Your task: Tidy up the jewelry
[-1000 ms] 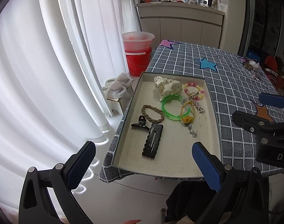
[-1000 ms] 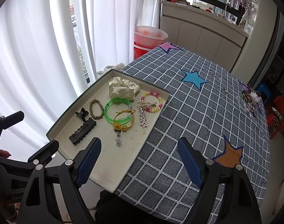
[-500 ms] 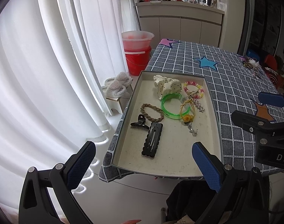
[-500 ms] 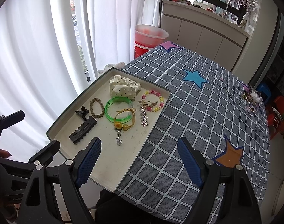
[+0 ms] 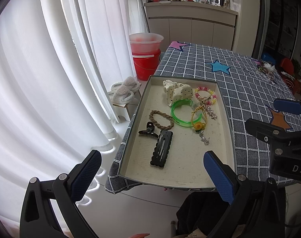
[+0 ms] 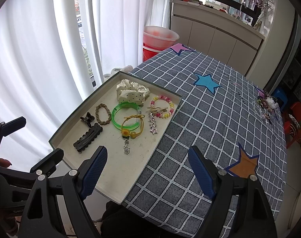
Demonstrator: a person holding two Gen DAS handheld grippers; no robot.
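A shallow cream tray (image 5: 190,176) (image 6: 146,164) lies on the near left corner of the checked tablecloth. In it lie a dotted white scrunchie (image 5: 177,94) (image 6: 131,93), a green bangle (image 5: 180,117) (image 6: 118,111), a bead bracelet (image 5: 206,95) (image 6: 163,106), a yellow flower hair tie (image 5: 198,124) (image 6: 130,130), a braided brown band (image 5: 160,119) (image 6: 103,114), a black claw clip (image 5: 148,130) (image 6: 87,119) and a long black clip (image 5: 161,150) (image 6: 88,137). My left gripper (image 5: 152,175) hovers open before the tray's near edge. Over that same near edge my right gripper (image 6: 148,170) hangs open. Neither holds anything.
A pile of more jewelry (image 6: 266,104) (image 5: 267,69) sits at the table's far right edge. Red and pink buckets (image 5: 145,53) and a small stool with grey slippers (image 5: 124,93) stand on the floor by the white curtain. Cabinets stand behind the table.
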